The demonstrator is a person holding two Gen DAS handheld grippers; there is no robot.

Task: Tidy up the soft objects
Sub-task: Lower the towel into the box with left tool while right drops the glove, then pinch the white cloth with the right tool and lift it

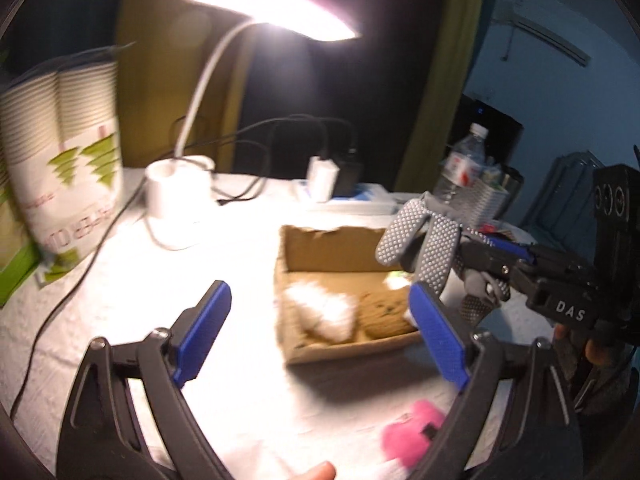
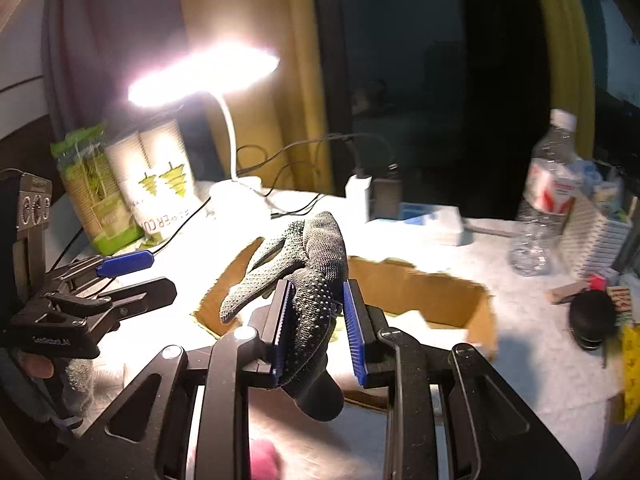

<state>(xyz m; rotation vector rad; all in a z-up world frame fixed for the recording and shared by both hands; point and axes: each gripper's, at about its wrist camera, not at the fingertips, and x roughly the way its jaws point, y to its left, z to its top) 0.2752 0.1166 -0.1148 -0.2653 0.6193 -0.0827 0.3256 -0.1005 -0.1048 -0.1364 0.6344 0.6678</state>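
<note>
Glove (image 2: 316, 280) pinched in right gripper (image 2: 318, 332) above cardboard box (image 1: 320, 248); left gripper (image 1: 320, 336) spread, lamp (image 1: 276, 8) behind.

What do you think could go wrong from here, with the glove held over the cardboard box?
1. The right gripper pinches the dotted glove only near its cuff; the fingers droop and could snag the torn rim of the cardboard box or land outside.
2. The open left gripper sits close by, so the two could collide.
3. The pink soft object lies near the table edge and might get knocked off.
</note>
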